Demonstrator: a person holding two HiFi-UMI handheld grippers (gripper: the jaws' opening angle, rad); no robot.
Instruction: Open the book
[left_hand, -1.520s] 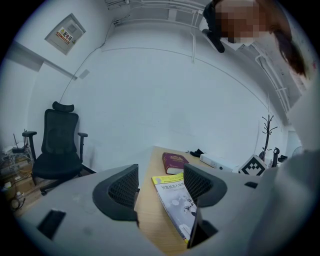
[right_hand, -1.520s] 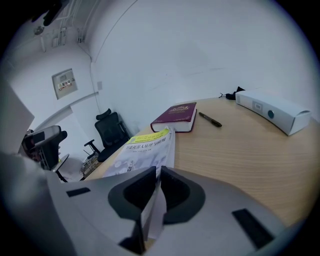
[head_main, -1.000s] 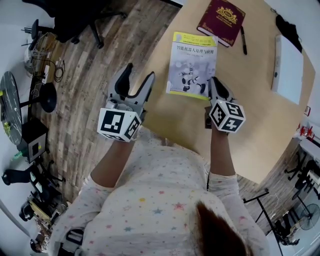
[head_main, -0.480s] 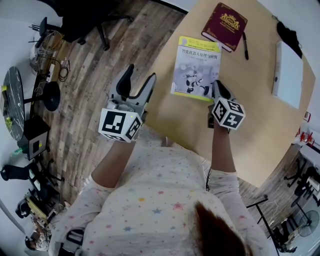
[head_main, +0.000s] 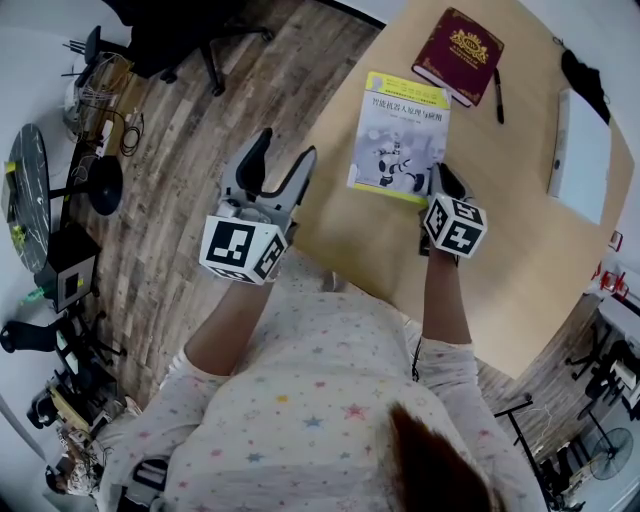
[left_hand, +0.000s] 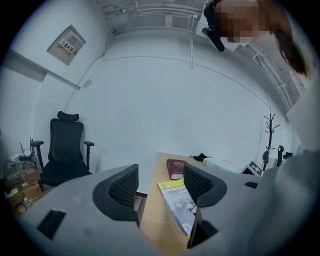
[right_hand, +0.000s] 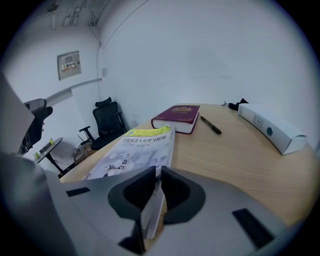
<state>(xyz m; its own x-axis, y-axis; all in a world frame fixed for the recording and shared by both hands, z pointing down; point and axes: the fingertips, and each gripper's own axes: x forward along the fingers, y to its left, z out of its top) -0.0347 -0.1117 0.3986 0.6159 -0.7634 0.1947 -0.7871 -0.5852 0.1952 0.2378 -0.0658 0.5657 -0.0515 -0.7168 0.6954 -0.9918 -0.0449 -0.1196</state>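
Wood-plank floor (head_main: 170, 250) runs along the left of a round, pale-wood worktop (head_main: 500, 270). The right gripper (head_main: 440, 182) is at the near edge of the worktop, clenched on the near right corner of the book (head_main: 400, 135). The right gripper view shows its jaws pressed together on a thin sheet at that corner; whether this is the cover alone or a few leaves with it cannot be told. The book stretches straight ahead of this gripper, lying on the worktop with its yellow-and-grey cover facing up.

Beyond the far end of the book, just ahead and slightly right, lies a dark red book (head_main: 460, 55), closed. A black pen (head_main: 498, 95) lies just beside it, on its right. A long white box (head_main: 578, 155) sits farther off to the right of the right gripper, well apart from it.

The left gripper (head_main: 285, 150) is held to the left of the book, off the worktop's edge and above the floor. It is released, its jaws spread wide with nothing between them. A black office chair (head_main: 165, 35) stands well beyond it.
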